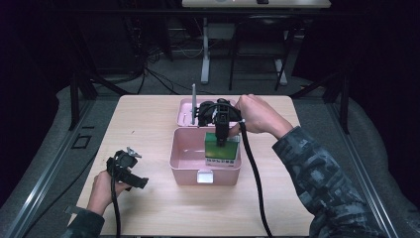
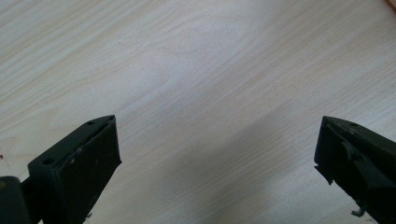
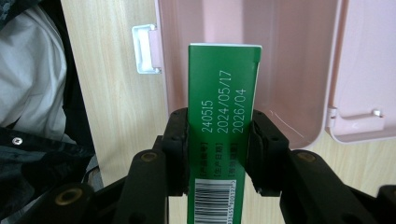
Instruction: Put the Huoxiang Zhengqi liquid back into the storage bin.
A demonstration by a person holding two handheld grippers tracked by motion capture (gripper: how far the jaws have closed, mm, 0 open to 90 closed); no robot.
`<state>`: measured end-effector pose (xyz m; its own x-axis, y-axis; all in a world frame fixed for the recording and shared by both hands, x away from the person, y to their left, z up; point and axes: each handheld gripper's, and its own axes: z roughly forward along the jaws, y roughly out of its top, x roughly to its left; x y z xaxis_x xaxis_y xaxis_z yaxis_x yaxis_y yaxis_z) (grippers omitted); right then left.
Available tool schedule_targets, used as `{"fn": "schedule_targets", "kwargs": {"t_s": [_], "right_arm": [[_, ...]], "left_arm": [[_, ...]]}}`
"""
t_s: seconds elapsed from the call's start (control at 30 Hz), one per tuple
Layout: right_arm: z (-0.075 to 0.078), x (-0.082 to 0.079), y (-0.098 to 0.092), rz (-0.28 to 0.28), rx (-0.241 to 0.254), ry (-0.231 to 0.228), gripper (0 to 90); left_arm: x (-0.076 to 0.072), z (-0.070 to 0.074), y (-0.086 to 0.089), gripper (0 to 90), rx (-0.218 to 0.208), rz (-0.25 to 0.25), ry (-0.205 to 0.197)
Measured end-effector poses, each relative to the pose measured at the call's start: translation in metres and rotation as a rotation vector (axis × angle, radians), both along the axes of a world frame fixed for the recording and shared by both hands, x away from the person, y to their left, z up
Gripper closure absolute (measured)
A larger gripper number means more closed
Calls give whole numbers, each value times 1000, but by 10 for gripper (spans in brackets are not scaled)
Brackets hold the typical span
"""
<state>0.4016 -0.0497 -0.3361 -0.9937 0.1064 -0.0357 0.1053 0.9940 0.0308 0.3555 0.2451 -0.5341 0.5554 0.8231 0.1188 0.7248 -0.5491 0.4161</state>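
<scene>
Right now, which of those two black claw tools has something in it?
The right gripper, over the pink box: its jaws clamp a green carton. The left gripper stands open above bare table.

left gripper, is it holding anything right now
No, the left gripper has its jaws spread wide over the bare wooden table with nothing between them.

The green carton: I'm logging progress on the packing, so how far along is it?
Done: the pink box stands open, its lid back, and the right tongs are clamped on the green carton. In hand: the carton hangs over the box opening by its right wall; whether it touches the bottom I cannot tell. Left: letting go and probably closing the lid. The left tongs rest open over the table.
</scene>
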Motion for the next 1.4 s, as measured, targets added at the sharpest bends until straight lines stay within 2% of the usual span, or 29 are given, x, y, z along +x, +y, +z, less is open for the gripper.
{"fn": "schedule_targets", "kwargs": {"t_s": [0.5, 1.4], "right_arm": [[-23, 1, 1, -6, -8, 15, 636], [-66, -6, -4, 30, -31, 18, 635]], "left_arm": [[0, 0, 0, 4, 2, -1, 0], [0, -1, -1, 4, 5, -3, 0]]}}
